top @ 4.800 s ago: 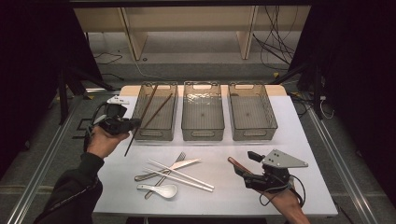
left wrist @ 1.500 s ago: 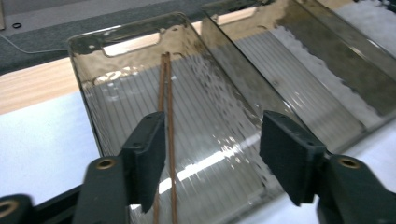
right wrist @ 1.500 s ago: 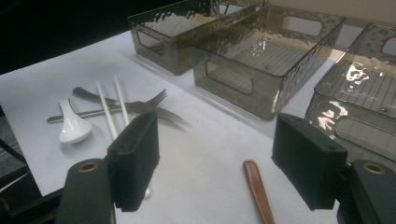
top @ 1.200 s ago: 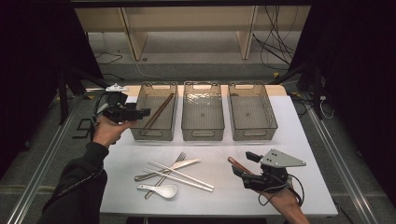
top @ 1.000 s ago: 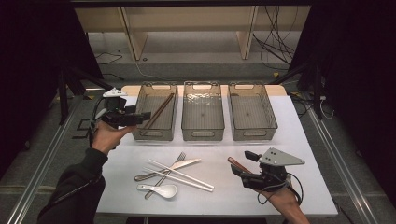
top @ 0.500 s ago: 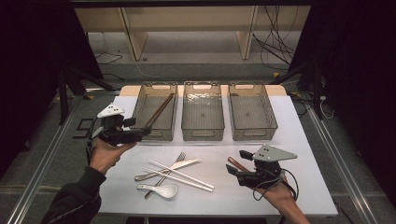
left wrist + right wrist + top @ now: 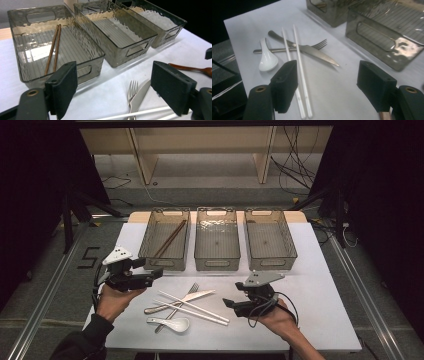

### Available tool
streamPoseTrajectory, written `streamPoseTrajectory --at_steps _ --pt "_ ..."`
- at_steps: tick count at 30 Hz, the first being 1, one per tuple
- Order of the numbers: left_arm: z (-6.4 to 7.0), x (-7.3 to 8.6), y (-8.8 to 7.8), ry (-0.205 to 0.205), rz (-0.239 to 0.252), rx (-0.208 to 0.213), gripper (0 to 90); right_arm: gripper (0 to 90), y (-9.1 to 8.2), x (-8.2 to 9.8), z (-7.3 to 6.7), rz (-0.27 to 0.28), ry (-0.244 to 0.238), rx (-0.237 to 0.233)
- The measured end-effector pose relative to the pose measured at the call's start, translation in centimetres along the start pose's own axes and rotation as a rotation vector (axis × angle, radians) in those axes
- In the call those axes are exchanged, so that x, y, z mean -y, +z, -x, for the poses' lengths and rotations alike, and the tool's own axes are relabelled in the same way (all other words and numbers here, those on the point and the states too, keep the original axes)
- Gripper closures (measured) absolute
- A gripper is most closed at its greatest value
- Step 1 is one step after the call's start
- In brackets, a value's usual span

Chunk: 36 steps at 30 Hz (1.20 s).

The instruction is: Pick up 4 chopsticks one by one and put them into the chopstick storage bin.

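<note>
My left gripper [image 7: 152, 274] [image 7: 117, 92] hovers at the table's left, pointing right, just before the left bin [image 7: 163, 263]. Its jaws have just been opening and nothing is between them. Two brown chopsticks [image 7: 170, 239] [image 7: 53, 50] lie inside that bin. My right gripper [image 7: 229, 304] [image 7: 329, 87] is open and empty, pointing left at the cutlery pile: a fork [image 7: 193, 288] [image 7: 317, 45], a knife [image 7: 199, 295] [image 7: 317, 53], white chopsticks [image 7: 200, 308] [image 7: 298, 65] and a white spoon [image 7: 175, 323] [image 7: 267, 58]. A brown wooden spoon [image 7: 190, 68] lies by the right gripper.
The middle bin [image 7: 216, 263] and the right bin [image 7: 272, 263] stand beside the left bin along the table's far side. The white table [image 7: 320, 310] has bare surface at the right. Dark floor and rails flank the table.
The left gripper came away from the left bin, toward the near left and lower, leaving the brown chopsticks in the bin. The right gripper slid left toward the cutlery.
</note>
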<state>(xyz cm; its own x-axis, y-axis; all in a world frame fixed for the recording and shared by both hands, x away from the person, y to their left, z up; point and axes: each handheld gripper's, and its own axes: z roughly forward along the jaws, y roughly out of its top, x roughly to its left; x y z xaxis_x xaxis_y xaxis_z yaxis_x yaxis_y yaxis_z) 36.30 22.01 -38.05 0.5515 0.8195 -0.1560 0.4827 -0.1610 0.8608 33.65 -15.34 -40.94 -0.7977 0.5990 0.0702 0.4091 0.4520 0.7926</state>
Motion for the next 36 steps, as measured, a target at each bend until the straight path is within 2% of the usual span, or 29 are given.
streamPoseTrajectory --at_steps 8,13,21,22,36 --pt "0.4 1.1 -0.6 0.001 -0.008 -0.004 19.3 36.0 2.6 -0.8 -0.6 -0.081 -0.042 -0.036" --pt "0.6 1.3 -1.1 -0.004 0.023 -0.012 19.2 38.3 3.5 -0.7 -0.7 -0.115 -0.061 -0.039" --pt "1.3 1.7 -1.2 0.002 0.041 0.008 18.5 44.5 5.1 -0.6 -0.9 -0.215 -0.081 -0.063" --pt "1.4 1.8 -1.2 0.005 0.041 0.011 18.4 45.4 5.3 -0.5 -0.8 -0.229 -0.1 -0.071" --pt "1.5 2.0 -1.1 0.015 0.044 0.014 18.1 56.4 7.7 -0.1 -1.3 -0.376 -0.111 -0.104"
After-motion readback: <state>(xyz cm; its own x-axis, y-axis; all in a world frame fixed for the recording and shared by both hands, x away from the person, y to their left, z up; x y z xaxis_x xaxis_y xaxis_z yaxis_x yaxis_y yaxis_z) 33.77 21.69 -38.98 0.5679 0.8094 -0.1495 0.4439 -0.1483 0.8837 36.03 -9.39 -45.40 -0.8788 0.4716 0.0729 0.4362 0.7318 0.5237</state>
